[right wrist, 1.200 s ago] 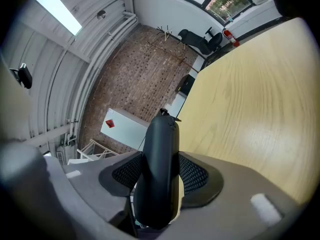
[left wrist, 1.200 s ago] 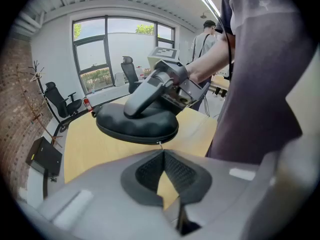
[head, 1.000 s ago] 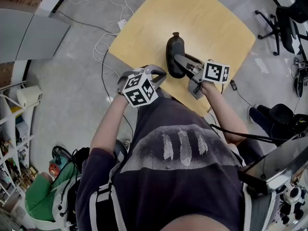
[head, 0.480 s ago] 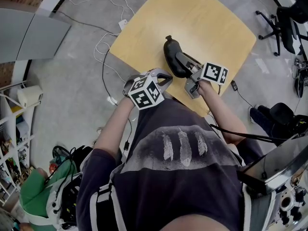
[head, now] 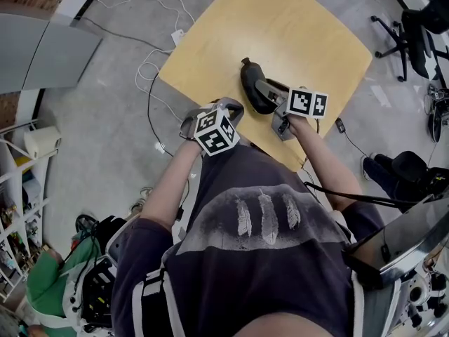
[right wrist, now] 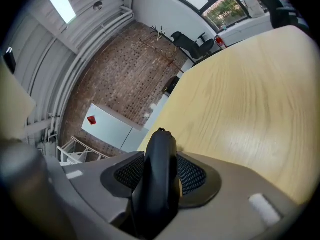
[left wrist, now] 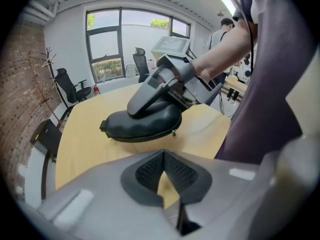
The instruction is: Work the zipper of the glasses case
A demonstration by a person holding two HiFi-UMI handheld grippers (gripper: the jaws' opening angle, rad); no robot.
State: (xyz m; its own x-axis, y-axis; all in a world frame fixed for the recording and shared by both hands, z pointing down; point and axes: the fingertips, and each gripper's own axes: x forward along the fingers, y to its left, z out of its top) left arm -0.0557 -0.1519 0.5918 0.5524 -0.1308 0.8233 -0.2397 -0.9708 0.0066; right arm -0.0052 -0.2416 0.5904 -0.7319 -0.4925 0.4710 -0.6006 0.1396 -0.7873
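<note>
Right gripper [head: 264, 90] has been squeezing tighter on the black oval glasses case [head: 250, 81], now lowered to the pale wooden table [head: 295, 20]; left gripper [head: 229, 109], pinched shut and empty, waits at the case's 7 o'clock, zip pull [left wrist: 174, 133] untouched

dark purple feather-print t-shirt [head: 259, 258]; grey left claw [left wrist: 164, 176] and right claw [right wrist: 159, 174], black-white marker cubes [head: 215, 132].
</note>
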